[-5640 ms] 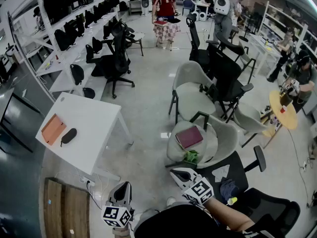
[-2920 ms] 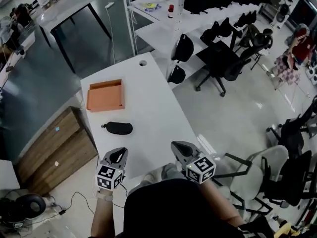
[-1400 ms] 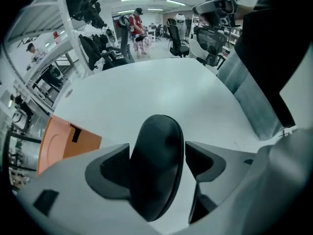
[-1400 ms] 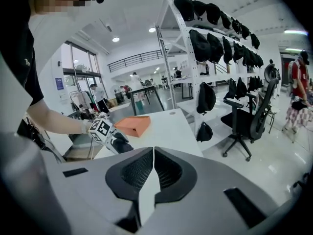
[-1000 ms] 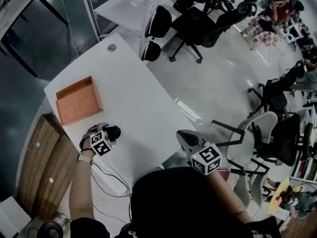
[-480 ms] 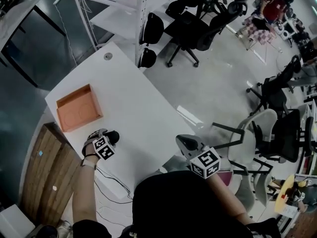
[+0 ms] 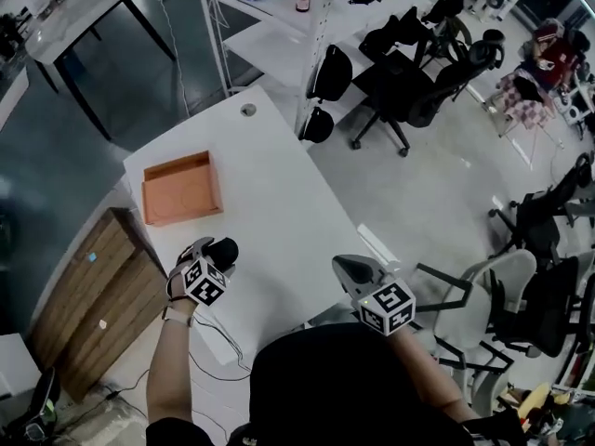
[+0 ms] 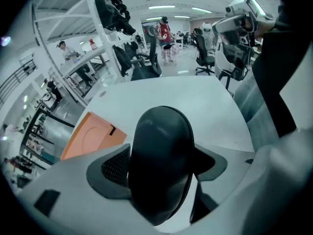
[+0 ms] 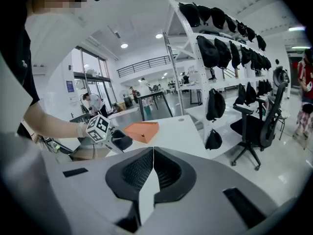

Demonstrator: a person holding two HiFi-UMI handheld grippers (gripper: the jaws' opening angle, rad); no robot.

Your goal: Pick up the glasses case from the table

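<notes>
The black oval glasses case (image 8: 161, 165) sits clamped between the two jaws of my left gripper (image 8: 159, 168), its rounded end pointing away over the white table (image 8: 195, 106). In the head view the left gripper (image 7: 206, 260) holds the case (image 7: 221, 250) near the table's left front edge (image 7: 270, 203), just in front of the orange box (image 7: 181, 189). Whether the case rests on the table or hangs just above it I cannot tell. My right gripper (image 7: 351, 269) hovers off the table's front corner, jaws shut (image 9: 152, 173) with nothing between them. From the right gripper view the case (image 9: 121, 142) shows beside the marker cube.
An open orange box (image 8: 93, 133) lies on the table behind the case. A wooden cabinet (image 7: 88, 295) stands left of the table. White shelving (image 7: 279, 26) and black office chairs (image 7: 409, 72) stand beyond the table's far side.
The head view has swung, so the table sits more centrally. My left gripper stays closed on the glasses case near the orange box; the right gripper has hardly moved.
</notes>
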